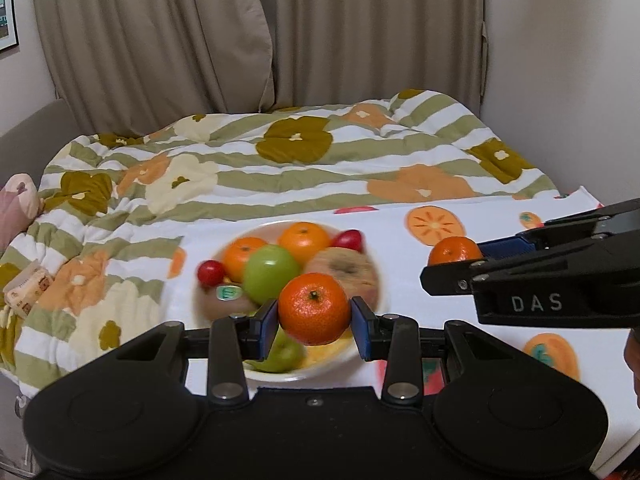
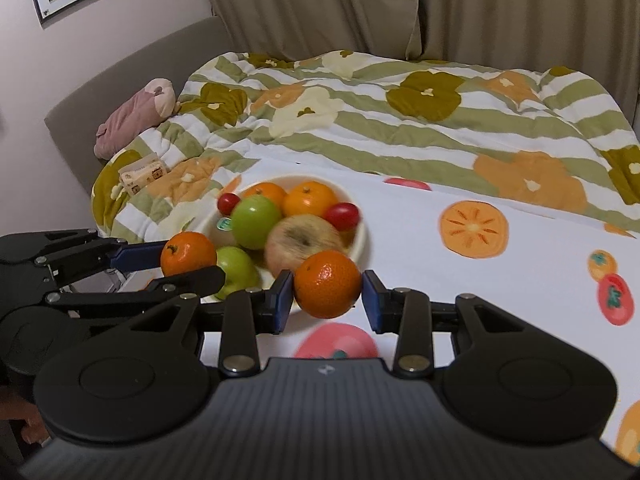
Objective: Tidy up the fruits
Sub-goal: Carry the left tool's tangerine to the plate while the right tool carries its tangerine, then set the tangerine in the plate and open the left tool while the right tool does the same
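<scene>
My left gripper (image 1: 314, 320) is shut on an orange mandarin (image 1: 314, 304), held in the air over the near rim of a white bowl (image 1: 288, 376). My right gripper (image 2: 327, 300) is shut on a second mandarin (image 2: 327, 282), above the fruit-print cloth just right of the bowl (image 2: 360, 236). Each gripper shows in the other's view: the right gripper (image 1: 456, 260) with its mandarin (image 1: 454, 250), the left gripper (image 2: 192, 262) with its mandarin (image 2: 188, 253). The bowl holds a green apple (image 2: 256, 222), two oranges, a brownish apple (image 2: 300, 242), cherry tomatoes and a stickered kiwi.
A white cloth printed with fruit (image 2: 520, 272) covers the surface under the bowl. Behind it lies a rumpled striped flower quilt (image 1: 280, 168). A tissue pack (image 2: 142, 176) and a pink plush toy (image 2: 136, 118) rest at the left. Beige curtains hang at the back.
</scene>
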`<action>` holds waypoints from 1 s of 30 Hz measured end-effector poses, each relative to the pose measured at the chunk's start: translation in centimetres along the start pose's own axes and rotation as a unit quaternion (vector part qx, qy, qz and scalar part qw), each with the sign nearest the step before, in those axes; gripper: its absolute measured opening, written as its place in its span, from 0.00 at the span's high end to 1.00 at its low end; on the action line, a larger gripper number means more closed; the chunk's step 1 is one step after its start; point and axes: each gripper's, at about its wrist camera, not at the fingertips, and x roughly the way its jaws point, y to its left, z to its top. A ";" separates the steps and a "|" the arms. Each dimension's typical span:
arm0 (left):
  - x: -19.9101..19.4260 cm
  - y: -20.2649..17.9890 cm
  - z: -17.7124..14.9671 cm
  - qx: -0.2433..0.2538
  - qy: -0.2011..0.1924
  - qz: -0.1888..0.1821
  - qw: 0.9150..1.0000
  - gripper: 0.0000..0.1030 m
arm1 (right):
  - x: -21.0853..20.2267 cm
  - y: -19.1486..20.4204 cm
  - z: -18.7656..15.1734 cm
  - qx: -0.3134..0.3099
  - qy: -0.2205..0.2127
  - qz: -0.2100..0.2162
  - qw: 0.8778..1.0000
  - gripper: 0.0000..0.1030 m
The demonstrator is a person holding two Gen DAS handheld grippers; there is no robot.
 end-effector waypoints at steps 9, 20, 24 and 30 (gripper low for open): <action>2.5 5.7 0.2 0.007 0.011 -0.009 1.000 0.59 | 3.2 4.5 1.1 0.011 0.011 -0.015 1.000 0.50; 7.1 8.8 -1.0 0.023 0.048 -0.039 0.998 0.59 | 6.3 6.4 0.6 0.029 0.036 -0.041 0.998 0.50; 7.5 9.2 -0.8 0.028 0.051 -0.050 0.997 0.48 | 6.5 6.4 0.4 0.037 0.041 -0.049 0.997 0.50; 5.9 9.9 -0.1 0.024 0.023 -0.052 0.998 0.10 | 6.1 6.1 0.2 0.043 0.044 -0.059 0.996 0.50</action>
